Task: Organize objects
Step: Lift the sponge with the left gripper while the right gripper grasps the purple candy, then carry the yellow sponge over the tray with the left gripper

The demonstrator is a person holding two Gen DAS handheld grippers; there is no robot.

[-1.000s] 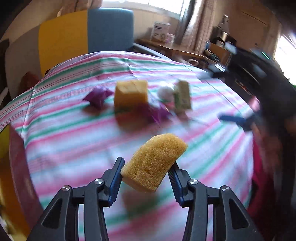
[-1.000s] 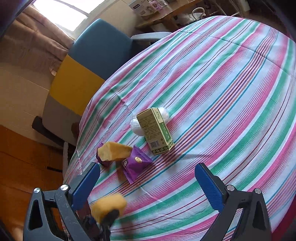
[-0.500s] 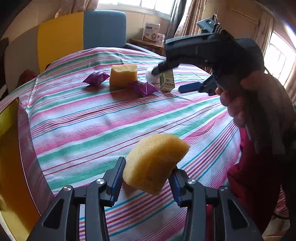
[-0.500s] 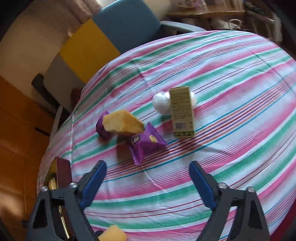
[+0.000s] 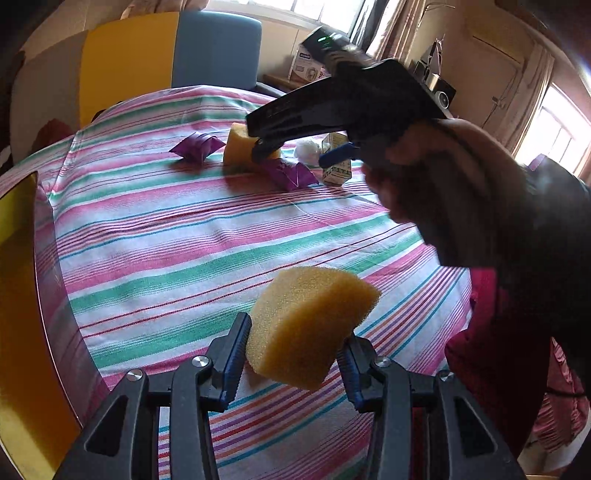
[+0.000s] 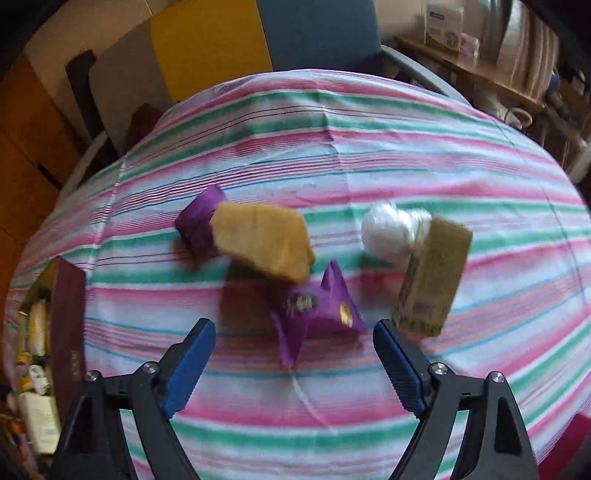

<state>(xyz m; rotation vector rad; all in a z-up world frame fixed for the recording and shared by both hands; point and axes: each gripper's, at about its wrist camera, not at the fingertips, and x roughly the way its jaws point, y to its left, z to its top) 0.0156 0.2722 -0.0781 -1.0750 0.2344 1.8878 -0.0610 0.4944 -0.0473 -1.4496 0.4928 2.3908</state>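
My left gripper (image 5: pixel 293 343) is shut on a yellow sponge (image 5: pixel 310 321), held above the near part of the striped tablecloth (image 5: pixel 166 236). At the far side lies a cluster: a second yellow sponge (image 6: pixel 264 245), two purple packets (image 6: pixel 317 314) (image 6: pixel 197 225), a white wad (image 6: pixel 386 230) and a green carton (image 6: pixel 432 280). My right gripper (image 6: pixel 293 330) hovers over the nearer purple packet, its jaws opening and pressing on nothing. From the left wrist view the right gripper (image 5: pixel 301 151) points down at the cluster.
A person's hand (image 5: pixel 443 177) holds the right gripper. A dark red flap (image 6: pixel 68 325) and a bin of several small items (image 6: pixel 35 369) sit at the table's left edge. A blue and yellow chair (image 6: pixel 321 33) stands behind the table, with shelves at the right.
The right gripper rolled and swung in over the cluster, now above the nearer purple packet. The left gripper drew back a little, still gripping its sponge.
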